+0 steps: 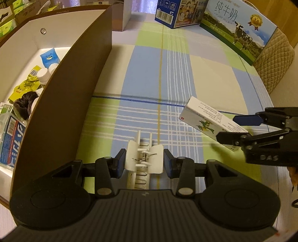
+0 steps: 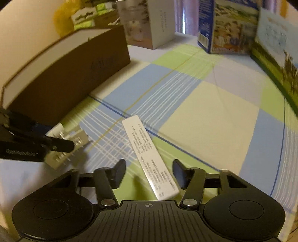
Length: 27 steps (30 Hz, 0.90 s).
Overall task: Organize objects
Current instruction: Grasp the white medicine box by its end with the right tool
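My left gripper (image 1: 143,161) is shut on a white hair claw clip (image 1: 144,160), just above the checked tablecloth. The clip also shows in the right wrist view (image 2: 65,144), held by the left gripper (image 2: 61,144). A long white medicine box (image 2: 149,158) lies between the open fingers of my right gripper (image 2: 149,174), with gaps on both sides. In the left wrist view the box (image 1: 204,122) sits at the right with the right gripper (image 1: 234,128) around its near end. The brown storage box (image 1: 61,96) stands on the left.
The storage box holds white bottles (image 1: 44,74), a blue packet (image 1: 49,57), yellow packets (image 1: 26,87) and a dark scrunchie (image 1: 24,104). A milk carton case (image 1: 240,29) and blue box (image 1: 173,13) stand at the table's far edge. The checked cloth (image 1: 167,74) lies between.
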### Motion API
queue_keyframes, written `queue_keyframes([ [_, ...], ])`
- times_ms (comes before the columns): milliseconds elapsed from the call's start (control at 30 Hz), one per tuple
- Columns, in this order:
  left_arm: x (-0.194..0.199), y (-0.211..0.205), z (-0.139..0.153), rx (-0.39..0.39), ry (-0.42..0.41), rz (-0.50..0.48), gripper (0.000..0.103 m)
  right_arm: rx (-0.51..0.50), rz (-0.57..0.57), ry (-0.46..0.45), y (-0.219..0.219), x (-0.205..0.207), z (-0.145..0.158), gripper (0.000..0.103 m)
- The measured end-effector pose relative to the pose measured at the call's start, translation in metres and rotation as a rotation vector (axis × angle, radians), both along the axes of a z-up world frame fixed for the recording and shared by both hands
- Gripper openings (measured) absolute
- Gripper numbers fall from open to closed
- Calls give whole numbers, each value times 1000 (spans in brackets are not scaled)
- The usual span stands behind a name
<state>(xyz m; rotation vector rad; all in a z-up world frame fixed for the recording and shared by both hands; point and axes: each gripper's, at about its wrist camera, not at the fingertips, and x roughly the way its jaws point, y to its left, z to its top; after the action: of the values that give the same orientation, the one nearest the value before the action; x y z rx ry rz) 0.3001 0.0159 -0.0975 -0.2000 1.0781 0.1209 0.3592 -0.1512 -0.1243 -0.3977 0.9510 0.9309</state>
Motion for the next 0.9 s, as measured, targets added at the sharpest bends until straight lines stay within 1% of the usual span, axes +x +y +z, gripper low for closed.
queue_keyframes([
  [33, -1, 1, 0, -3, 1, 4, 36, -10, 10, -15, 3, -3, 0, 29],
  [133, -6, 0, -2, -12, 6, 7, 36, -14, 21, -11, 7, -7, -3, 23],
  [300, -17, 0, -4, -24, 17, 19, 36, -26, -17, 31, -8, -24, 0, 23],
  [467, -36, -4, -5, -38, 28, 10, 36, -38, -58, 82, -31, -53, 5, 23],
  [667, -63, -15, -3, -62, 51, -12, 36, -67, -55, 137, -55, -94, 11, 23],
  [767, -74, -20, -3, -72, 59, -26, 36, -75, -50, 159, -58, -107, 12, 23],
  [900, -78, -23, -5, -66, 64, -39, 36, -94, -49, 174, -52, -111, 9, 24],
])
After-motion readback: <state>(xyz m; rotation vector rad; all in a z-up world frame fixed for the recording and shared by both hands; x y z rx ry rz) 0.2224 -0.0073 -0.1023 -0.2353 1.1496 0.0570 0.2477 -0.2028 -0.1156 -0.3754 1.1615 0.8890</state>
